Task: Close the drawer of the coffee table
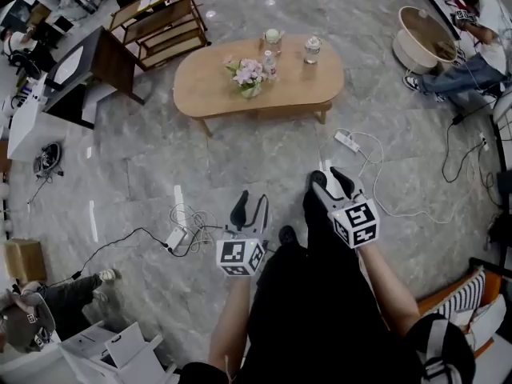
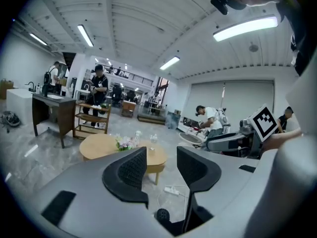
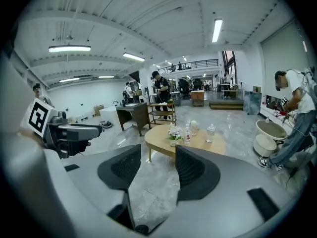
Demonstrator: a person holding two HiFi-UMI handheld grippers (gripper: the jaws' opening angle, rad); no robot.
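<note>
The oval wooden coffee table (image 1: 296, 86) stands a few steps ahead across the grey floor, also seen in the left gripper view (image 2: 96, 147) and the right gripper view (image 3: 198, 144). It carries a vase of flowers (image 1: 248, 76), a small bottle (image 1: 312, 50) and a pot (image 1: 274, 37). From here I cannot make out its drawer. My left gripper (image 1: 250, 209) (image 2: 161, 167) and right gripper (image 1: 330, 184) (image 3: 154, 167) are held up in front of me, far short of the table. Both are open with nothing between the jaws.
A white power strip (image 1: 346, 141) and loose cables (image 1: 188, 224) lie on the floor between me and the table. A wooden shelf (image 1: 160, 22) and dark desk (image 1: 100, 66) stand at the far left. People (image 1: 480, 46) work at the right beside a round tub (image 1: 424, 38).
</note>
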